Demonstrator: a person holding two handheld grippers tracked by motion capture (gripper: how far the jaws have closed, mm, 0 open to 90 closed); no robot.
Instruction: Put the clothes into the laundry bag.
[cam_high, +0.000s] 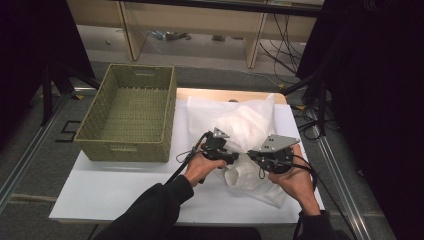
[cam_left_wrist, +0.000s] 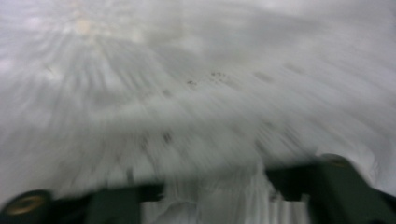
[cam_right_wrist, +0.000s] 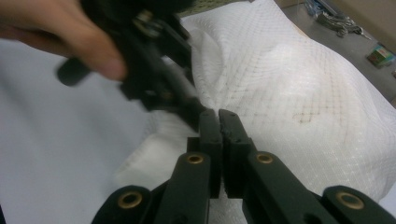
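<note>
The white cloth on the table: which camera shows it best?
The high view: the whole white cloth lies crumpled beside the woven basket, with both grippers at its near edge. The right gripper view shows part of it sharply, with its grid pattern and a faint stain. The left gripper view gives a close, blurred patch.

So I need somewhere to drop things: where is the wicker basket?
In the high view, the wicker basket sits on the table's far left corner, beside the white cloth.
</note>
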